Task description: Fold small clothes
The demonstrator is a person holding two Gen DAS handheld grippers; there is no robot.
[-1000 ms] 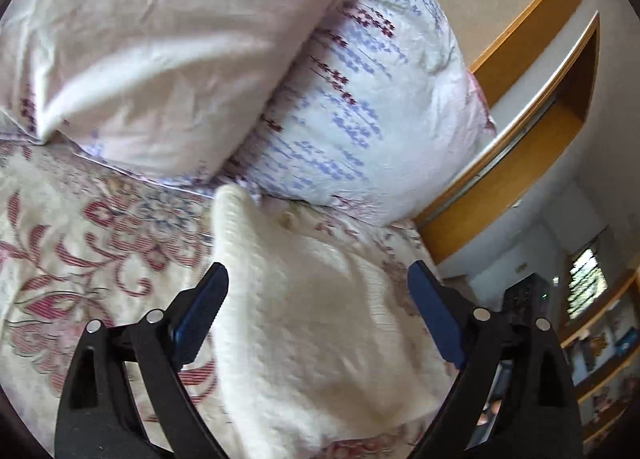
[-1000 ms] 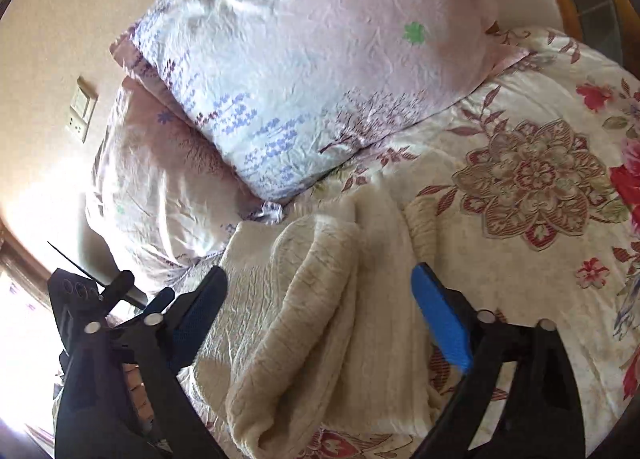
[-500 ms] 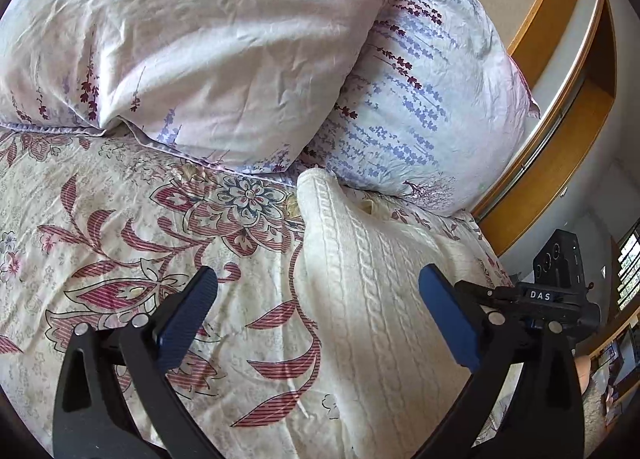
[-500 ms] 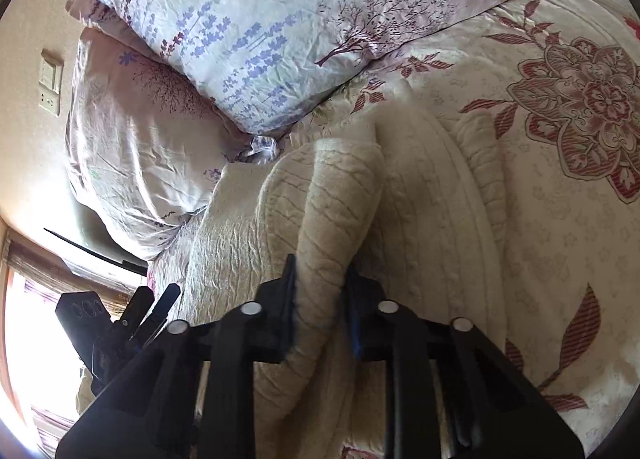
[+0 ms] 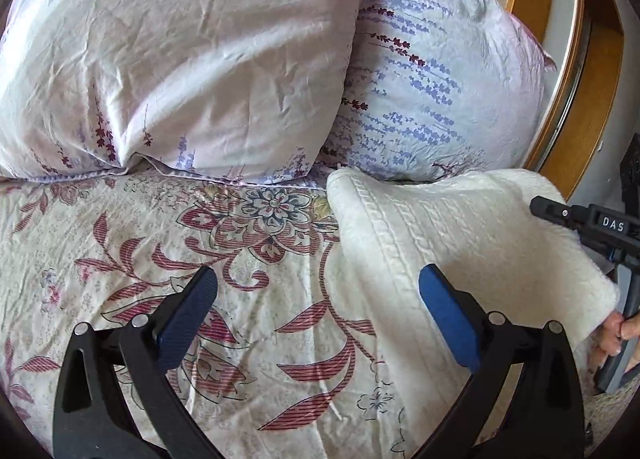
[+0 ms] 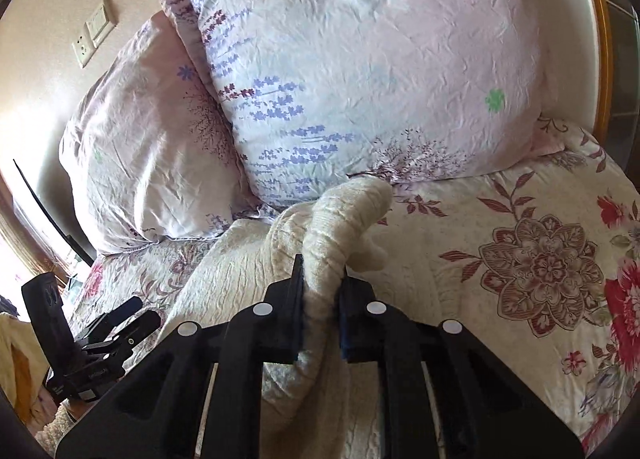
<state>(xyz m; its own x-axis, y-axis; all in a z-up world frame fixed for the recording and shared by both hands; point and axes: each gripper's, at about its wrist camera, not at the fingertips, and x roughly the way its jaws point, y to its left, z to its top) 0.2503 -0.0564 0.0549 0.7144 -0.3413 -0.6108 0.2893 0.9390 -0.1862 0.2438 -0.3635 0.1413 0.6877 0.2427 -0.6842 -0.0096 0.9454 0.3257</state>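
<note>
1. Right gripper: now clamped on a bunched fold of the cream knit garment, lifted since a second ago.
2. Left gripper: jaws wide, empty, near garment's left edge.
3. Garment: on floral bedspread, near pillows; fold under way.

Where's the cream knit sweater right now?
The cream sweater lies on the floral bedspread below the pillows, a fold pinched in the right gripper.

bare floral bedspread open leftward; two pillows blocking ahead, sweater rightward
</note>
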